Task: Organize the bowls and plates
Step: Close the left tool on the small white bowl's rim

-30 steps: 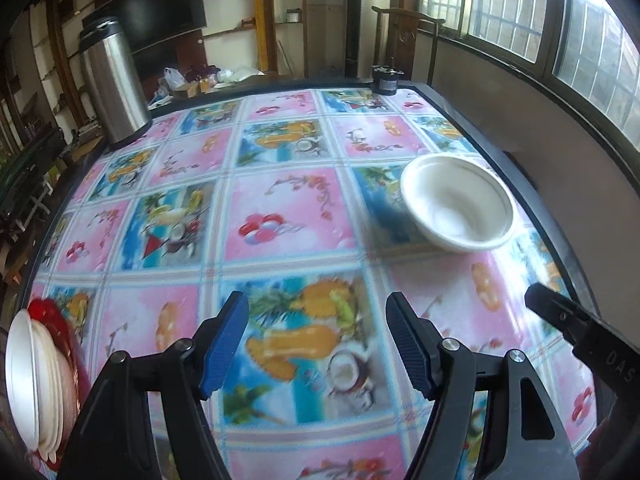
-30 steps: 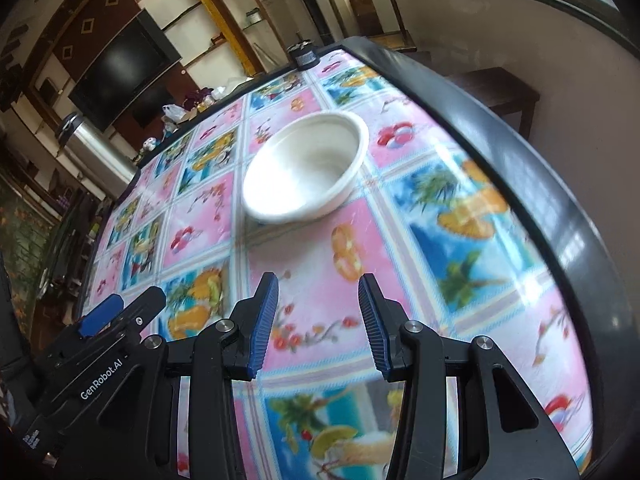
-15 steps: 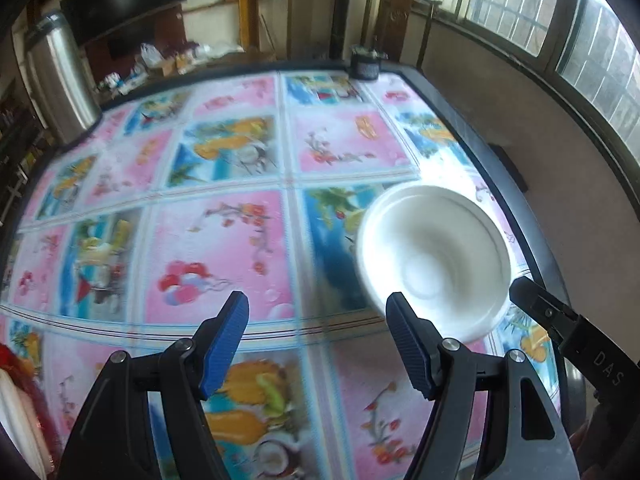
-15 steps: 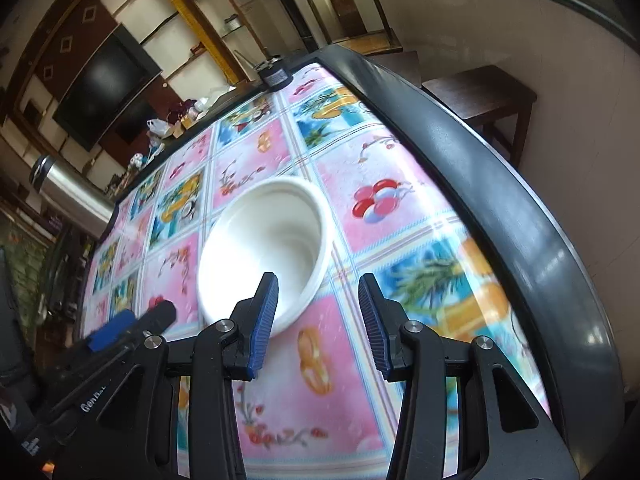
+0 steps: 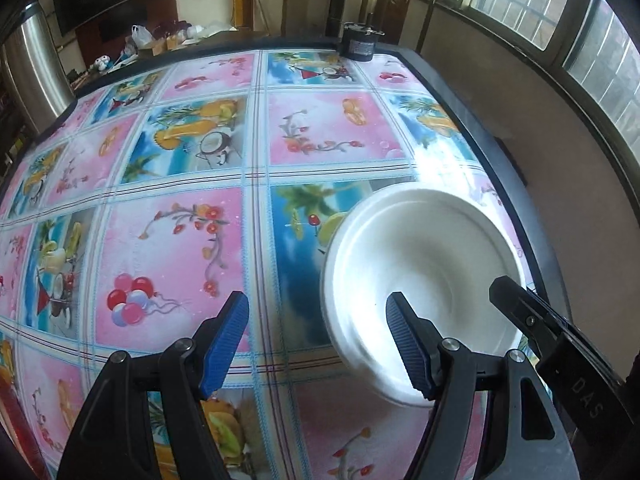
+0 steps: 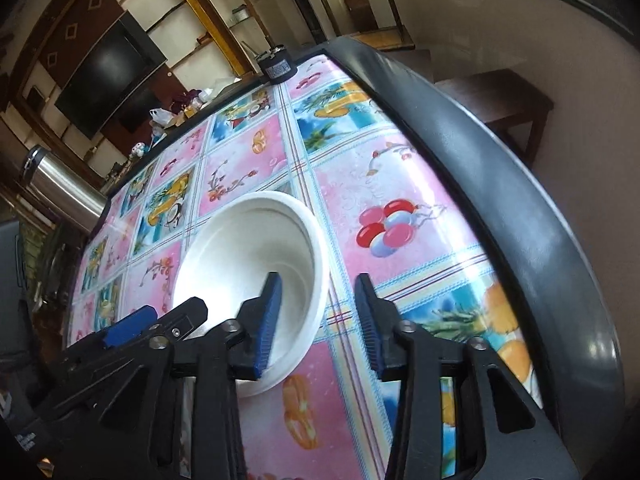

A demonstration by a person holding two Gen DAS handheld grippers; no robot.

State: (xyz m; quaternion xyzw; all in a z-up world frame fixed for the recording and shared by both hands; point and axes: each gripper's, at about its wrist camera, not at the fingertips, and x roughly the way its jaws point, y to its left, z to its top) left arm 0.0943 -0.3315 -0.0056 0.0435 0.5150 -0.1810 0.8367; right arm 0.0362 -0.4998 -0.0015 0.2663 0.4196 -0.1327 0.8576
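My right gripper (image 6: pixel 318 320) has its jaws on each side of the bowl (image 6: pixel 256 256) wall at about 5 o'clock on the rim — one finger inside, one outside. They have just been closing, but I still see a gap, so nothing is pinched yet. My left gripper (image 5: pixel 316 340) is spread wide and holds nothing; one finger hangs over the bowl's near-left side, the other over the bare cloth (image 5: pixel 168 248). The bowl sits near the table's right edge (image 6: pixel 520 216), at about 3 o'clock from the middle. What could go wrong? The bowl looks light and thin. If I squeeze only the rim, it may bend, tip, or slip out. A bump from the inside finger could push it toward that edge. The bowl stands upright with its mouth facing up. It is round, so it has no long side.
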